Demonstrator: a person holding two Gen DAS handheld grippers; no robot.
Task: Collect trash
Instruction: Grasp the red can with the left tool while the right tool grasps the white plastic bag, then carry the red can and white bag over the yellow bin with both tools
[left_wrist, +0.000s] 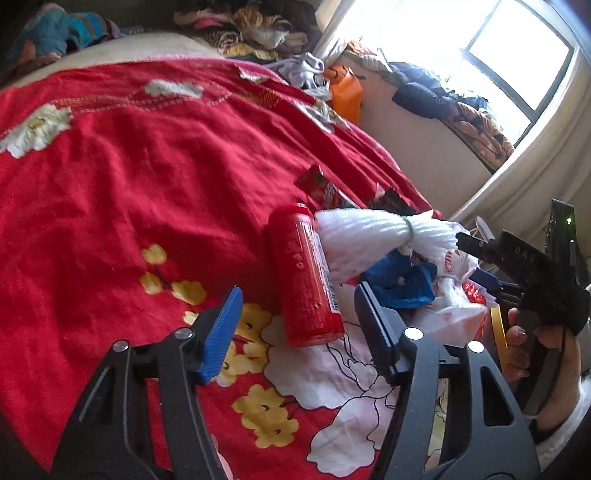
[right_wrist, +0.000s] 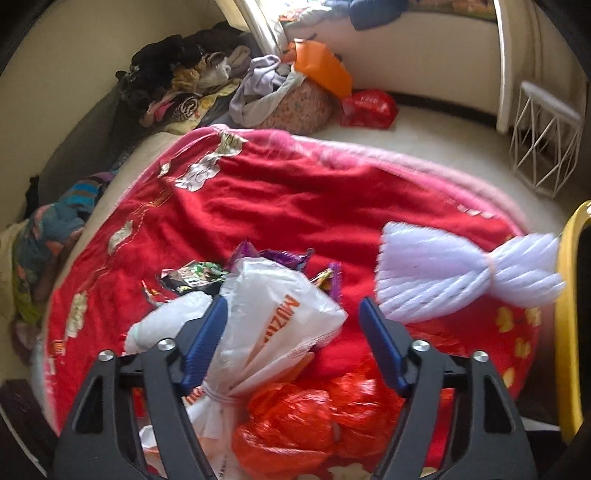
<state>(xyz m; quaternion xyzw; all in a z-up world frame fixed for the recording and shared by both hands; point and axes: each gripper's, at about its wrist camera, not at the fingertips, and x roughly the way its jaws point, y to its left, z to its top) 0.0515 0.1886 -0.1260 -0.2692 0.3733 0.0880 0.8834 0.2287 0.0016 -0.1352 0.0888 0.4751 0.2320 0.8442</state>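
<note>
With the red can (left_wrist: 304, 275) lying on the bed (left_wrist: 110, 184) between the left gripper (left_wrist: 297, 325)'s half-open, empty fingers, she should close squarely across its body, while the right gripper (right_wrist: 291, 347) straddles the white bag (right_wrist: 273, 317), pads not visibly pressing.

text: you can read orange "MIZU…" on the white plastic bag (right_wrist: 280, 317), cut off | red can (left_wrist: 304, 275): print too small to read

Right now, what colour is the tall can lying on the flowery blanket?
Red, seen best in the left wrist view: the can.
</note>
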